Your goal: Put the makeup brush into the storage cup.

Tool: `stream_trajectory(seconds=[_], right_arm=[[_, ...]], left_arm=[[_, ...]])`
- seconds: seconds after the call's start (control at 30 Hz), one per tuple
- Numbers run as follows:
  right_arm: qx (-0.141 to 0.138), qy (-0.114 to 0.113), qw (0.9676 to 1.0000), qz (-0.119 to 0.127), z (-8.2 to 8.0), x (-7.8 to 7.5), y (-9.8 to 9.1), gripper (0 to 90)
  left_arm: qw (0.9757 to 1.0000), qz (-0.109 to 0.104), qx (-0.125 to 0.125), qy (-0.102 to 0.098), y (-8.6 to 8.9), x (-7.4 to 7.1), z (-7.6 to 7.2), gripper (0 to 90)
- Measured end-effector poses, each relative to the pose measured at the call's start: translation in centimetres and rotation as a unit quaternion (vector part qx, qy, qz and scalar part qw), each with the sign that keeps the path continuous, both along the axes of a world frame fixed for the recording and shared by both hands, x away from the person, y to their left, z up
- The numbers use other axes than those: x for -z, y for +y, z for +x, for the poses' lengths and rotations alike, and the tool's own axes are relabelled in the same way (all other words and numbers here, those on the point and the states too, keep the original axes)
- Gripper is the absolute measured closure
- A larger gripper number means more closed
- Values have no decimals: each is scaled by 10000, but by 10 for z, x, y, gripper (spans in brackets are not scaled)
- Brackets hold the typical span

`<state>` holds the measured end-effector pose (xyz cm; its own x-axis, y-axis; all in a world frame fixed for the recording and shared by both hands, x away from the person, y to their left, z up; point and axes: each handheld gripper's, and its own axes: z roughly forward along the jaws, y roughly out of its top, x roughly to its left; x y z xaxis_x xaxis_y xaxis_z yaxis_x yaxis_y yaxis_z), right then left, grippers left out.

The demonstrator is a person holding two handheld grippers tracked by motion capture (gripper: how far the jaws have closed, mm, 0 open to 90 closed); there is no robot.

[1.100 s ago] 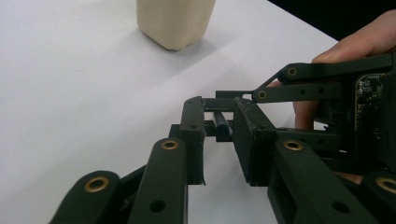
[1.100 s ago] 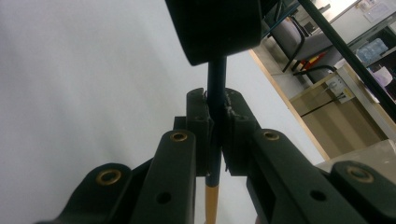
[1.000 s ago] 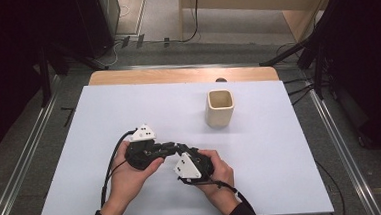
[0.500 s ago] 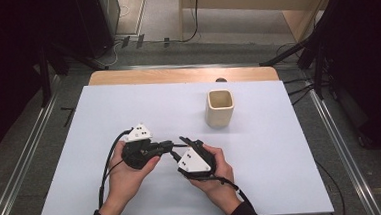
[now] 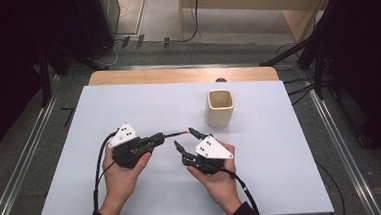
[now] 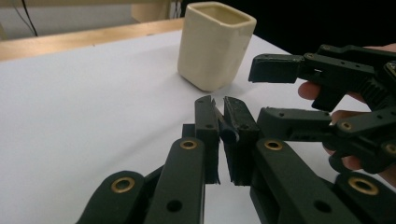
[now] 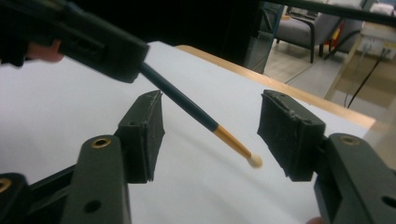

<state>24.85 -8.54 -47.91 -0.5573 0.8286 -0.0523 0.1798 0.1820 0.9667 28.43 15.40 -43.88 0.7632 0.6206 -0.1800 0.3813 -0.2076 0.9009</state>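
Note:
My left gripper [image 5: 158, 138] [image 6: 219, 105] is shut on a dark teal pencil [image 5: 177, 134] [image 7: 187, 105] [image 6: 227, 132], which sticks out level to the right. Its gold band and pale eraser tip point toward the cup. My right gripper [image 5: 185, 138] [image 7: 210, 116] faces the left one from the right. Its jaws have just been opening and now stand apart on either side of the pencil's eraser end, with the pads clear of it. A cream square cup [image 5: 220, 107] [image 6: 215, 44] stands upright on the white table [image 5: 128, 101], just beyond the right gripper [image 6: 259, 95].
The table's wooden far edge [image 5: 176, 76] runs behind the cup. Metal rails [image 5: 341, 143] flank the table on both sides. A black cable [image 5: 99, 168] trails from the left gripper toward the near edge.
The right gripper's jaws have opened from shut, and the hand has drawn a little to the right, away from the left gripper. The pencil stays clamped in the left gripper.

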Motion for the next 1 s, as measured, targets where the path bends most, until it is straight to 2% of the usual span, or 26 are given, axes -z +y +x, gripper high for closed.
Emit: stream_trajectory(seconds=[0.07, 0.13, 0.17, 0.23, 0.37, 0.63, 0.73, 0.8, 0.83, 0.93, 1.0], right_arm=[[85, 93, 9998, 184, 0, 0, -2, 362], [111, 260, 9984, 493, 1, -1, -5, 352], [114, 368, 9971, 657, 1, -1, -5, 329], [103, 531, 9942, 932, 1, -2, -7, 310], [177, 716, 9891, 1274, 1, -4, -7, 266], [297, 986, 9761, 1915, -1, -4, -7, 235], [274, 1200, 9682, 2180, 0, -1, -7, 239], [251, 1301, 9636, 2320, 0, 0, -7, 236], [238, 1318, 9633, 2326, 1, 0, -7, 234], [206, 1350, 9594, 2470, 0, 1, -6, 231], [204, 1430, 9546, 2605, 1, 1, -6, 223]], left_arm=[[9999, -36, -42, -93, 1, 0, -1, 856], [9996, -257, 27, -136, 3, 1, -1, 856], [9992, -349, 50, -209, 4, 2, -1, 856], [9987, -360, 12, -351, 4, 5, -1, 856], [9975, -535, -1, -459, 3, 11, -2, 856], [9945, -742, -19, -737, 2, 14, -7, 856], [9936, -759, -32, -836, 1, 15, -8, 856], [9929, -825, 5, -860, 0, 15, -9, 856], [9928, -822, 32, -871, -1, 16, -9, 856], [9923, -879, 67, -871, -3, 17, -10, 856], [9921, -889, 66, -884, -4, 18, -11, 856]])
